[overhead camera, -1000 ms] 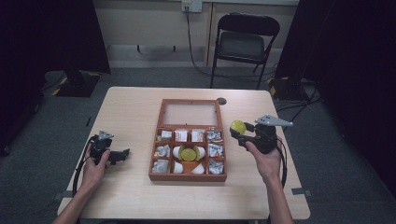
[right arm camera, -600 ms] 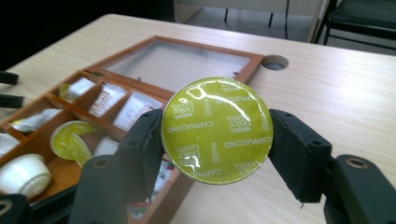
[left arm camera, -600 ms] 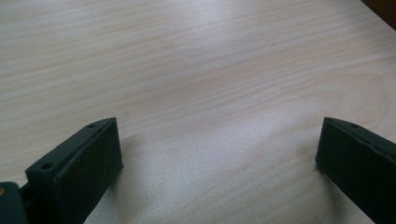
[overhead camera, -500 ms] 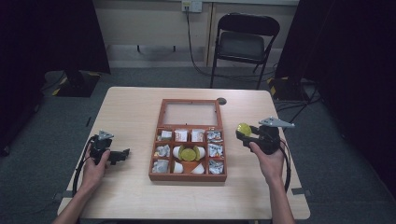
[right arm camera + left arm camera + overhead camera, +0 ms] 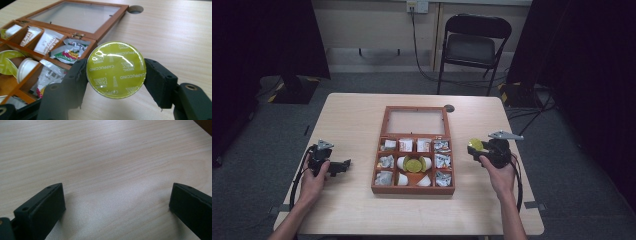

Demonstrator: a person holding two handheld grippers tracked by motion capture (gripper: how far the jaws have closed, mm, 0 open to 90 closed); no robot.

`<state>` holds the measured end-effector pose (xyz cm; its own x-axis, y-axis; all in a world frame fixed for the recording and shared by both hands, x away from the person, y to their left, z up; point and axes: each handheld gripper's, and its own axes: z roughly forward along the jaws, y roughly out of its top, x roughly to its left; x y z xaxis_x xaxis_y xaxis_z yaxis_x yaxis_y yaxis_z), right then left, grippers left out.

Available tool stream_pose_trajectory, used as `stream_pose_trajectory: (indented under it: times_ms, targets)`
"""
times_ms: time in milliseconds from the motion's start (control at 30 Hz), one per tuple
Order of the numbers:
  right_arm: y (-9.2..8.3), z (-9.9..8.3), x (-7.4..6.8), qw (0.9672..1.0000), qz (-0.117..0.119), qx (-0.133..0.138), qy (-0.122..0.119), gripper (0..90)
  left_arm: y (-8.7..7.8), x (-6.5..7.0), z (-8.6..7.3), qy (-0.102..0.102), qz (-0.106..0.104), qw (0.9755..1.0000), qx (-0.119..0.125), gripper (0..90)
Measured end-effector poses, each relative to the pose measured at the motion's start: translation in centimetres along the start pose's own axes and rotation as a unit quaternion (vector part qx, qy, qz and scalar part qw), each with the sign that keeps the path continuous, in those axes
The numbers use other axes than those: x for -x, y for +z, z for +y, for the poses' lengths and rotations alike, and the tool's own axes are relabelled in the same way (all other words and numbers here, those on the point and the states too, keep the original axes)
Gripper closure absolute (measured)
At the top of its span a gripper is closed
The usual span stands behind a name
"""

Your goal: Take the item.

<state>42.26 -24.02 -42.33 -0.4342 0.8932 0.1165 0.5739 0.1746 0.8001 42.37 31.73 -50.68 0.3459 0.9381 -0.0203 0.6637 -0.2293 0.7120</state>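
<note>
Between right claw (image 5: 116, 77) jaws: one capsule (image 5: 116, 70)

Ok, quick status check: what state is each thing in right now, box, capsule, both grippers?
Wooden box: open, glass lid laid flat on the table.
Green capsule: clamped between the jaws, foil face to the camera, beside the box.
Right gripper: shut on the capsule.
Left gripper: open, nothing between the jaws, over bare table.

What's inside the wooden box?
The box holds sachets in its side slots and white pods plus a yellow-lidded pod in the middle. Anything underneath them is covered.
</note>
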Motion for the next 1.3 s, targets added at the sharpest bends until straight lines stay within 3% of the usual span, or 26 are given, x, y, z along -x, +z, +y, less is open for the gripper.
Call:
stream_pose_trajectory:
  times_ms: [500, 767, 1067, 1300]
  targets:
    - [3.5, -2.0, 0.6, 0.9986, -0.012, -0.052, -0.001, 37.9, 0.0, 0.0, 0.0, 0.002, 0.001, 1.0, -0.001, 0.0]
    - [4.3, -2.5, 0.7, 0.9978, -0.018, -0.064, 0.0, 37.8, 0.0, 0.0, 0.0, 0.001, 0.0, 1.0, 0.0, 0.0]
    - [4.9, -2.7, 0.3, 0.9968, -0.026, -0.074, -0.016, 37.4, 0.0, 0.0, 0.0, 0.001, 0.0, 1.0, 0.0, 0.0]
    - [4.8, -2.8, 0.5, 0.9972, -0.014, -0.073, -0.011, 25.1, 0.0, 0.0, 0.0, 0.002, 0.0, 1.0, -0.001, 0.0]
